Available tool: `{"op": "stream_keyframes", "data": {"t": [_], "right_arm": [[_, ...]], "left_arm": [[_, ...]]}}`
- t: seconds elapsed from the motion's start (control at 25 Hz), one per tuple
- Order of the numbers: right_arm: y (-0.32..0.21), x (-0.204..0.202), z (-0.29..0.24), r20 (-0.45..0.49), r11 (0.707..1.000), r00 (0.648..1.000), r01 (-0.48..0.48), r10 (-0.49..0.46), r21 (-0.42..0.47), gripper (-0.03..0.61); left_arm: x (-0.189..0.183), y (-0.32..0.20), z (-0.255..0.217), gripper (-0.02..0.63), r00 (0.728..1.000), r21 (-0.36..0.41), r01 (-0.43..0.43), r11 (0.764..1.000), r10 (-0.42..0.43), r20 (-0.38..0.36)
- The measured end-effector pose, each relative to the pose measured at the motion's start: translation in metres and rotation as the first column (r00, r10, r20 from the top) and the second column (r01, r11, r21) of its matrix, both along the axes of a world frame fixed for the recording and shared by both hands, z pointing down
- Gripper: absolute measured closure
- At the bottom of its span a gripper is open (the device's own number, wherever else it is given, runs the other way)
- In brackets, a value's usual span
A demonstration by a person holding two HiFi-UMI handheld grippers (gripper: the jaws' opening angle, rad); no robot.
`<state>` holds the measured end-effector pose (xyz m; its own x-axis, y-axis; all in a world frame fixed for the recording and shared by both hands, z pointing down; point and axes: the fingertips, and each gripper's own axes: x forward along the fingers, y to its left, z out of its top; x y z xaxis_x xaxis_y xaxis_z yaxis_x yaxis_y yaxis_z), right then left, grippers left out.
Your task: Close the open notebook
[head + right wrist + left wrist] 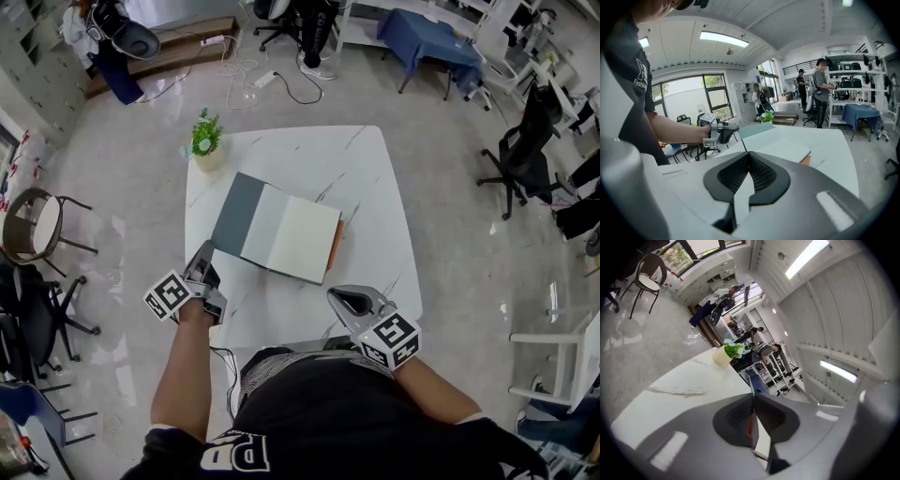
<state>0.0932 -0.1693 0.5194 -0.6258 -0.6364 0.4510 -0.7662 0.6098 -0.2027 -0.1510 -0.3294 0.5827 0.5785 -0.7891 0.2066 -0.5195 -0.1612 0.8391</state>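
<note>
Notebook: a thin open notebook with a grey-teal cover, cream pages and an orange edge [281, 230] lies flat in the middle of the white marble-look table [366, 169]. Its grey-teal cover leaf [239, 214] is folded out to the left and the page block sits to the right.
Left tongs: the left gripper [203, 258] sits just beside the notebook's near-left corner. Its own view [753, 397] shows the tips pressed together with nothing between them.
Right tongs: the right gripper [339, 298] hangs at the table's near edge, near the notebook's near-right corner but clear of it. The tips are closed and empty here too [747, 154].
Step in hand: I read this as the approach. Neither tool touches the book, and closing has not started.
Doing it well: the left gripper is best placed, so spread its jaws first and work one tip under the cover leaf at that near-left corner. Pinch lightly and swing the leaf up and over to the right in an arc about the spine.
Support: resting the right gripper on the page block near the orange edge should stop the book skating.
Watch for: the leaf lies flush on a slick top, so a steep poke would likely push the book away.
Bystander: a small green plant in a cream pot [206, 141] stands at the far-left corner, well apart from the fold's path.
</note>
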Motion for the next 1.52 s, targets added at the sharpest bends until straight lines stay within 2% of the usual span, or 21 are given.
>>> {"op": "stream_keyframes", "data": {"t": [0.2, 0.4, 0.6, 1.0, 1.24, 1.44, 1.52], "right_arm": [[0.003, 0.0, 0.0, 0.004, 1.0, 1.0, 0.009, -0.009, 0.004, 0.578], [0.004, 0.004, -0.001, 0.01, 1.0, 1.0, 0.007, -0.007, 0.009, 0.578], [0.003, 0.005, -0.002, 0.015, 1.0, 1.0, 0.003, -0.003, 0.015, 0.578], [0.005, 0.009, -0.007, 0.016, 0.999, 1.0, 0.003, -0.004, 0.033, 0.578], [0.007, 0.018, -0.009, 0.012, 0.999, 1.0, -0.002, 0.001, 0.037, 0.578], [0.01, 0.022, -0.009, 0.014, 0.999, 1.0, -0.004, 0.004, 0.034, 0.578], [0.01, 0.024, -0.009, 0.015, 0.999, 1.0, -0.007, 0.006, 0.035, 0.578]], "left_arm": [[0.018, 0.007, -0.027, 0.549, 0.997, 0.066, -0.057, 0.996, 0.054, 0.047], [0.035, 0.014, -0.043, 0.549, 0.991, 0.1, -0.109, 0.989, 0.101, 0.086], [0.054, 0.021, -0.058, 0.549, 0.968, 0.152, -0.195, 0.969, 0.166, 0.189], [0.108, 0.046, -0.072, 0.548, 0.926, 0.175, -0.327, 0.929, 0.278, 0.255], [0.144, 0.064, -0.069, 0.548, 0.888, 0.175, -0.407, 0.896, 0.344, 0.306], [0.168, 0.076, -0.062, 0.548, 0.82, 0.164, -0.499, 0.851, 0.402, 0.408], [0.177, 0.08, -0.057, 0.548, 0.8, 0.154, -0.524, 0.838, 0.422, 0.427]]}}
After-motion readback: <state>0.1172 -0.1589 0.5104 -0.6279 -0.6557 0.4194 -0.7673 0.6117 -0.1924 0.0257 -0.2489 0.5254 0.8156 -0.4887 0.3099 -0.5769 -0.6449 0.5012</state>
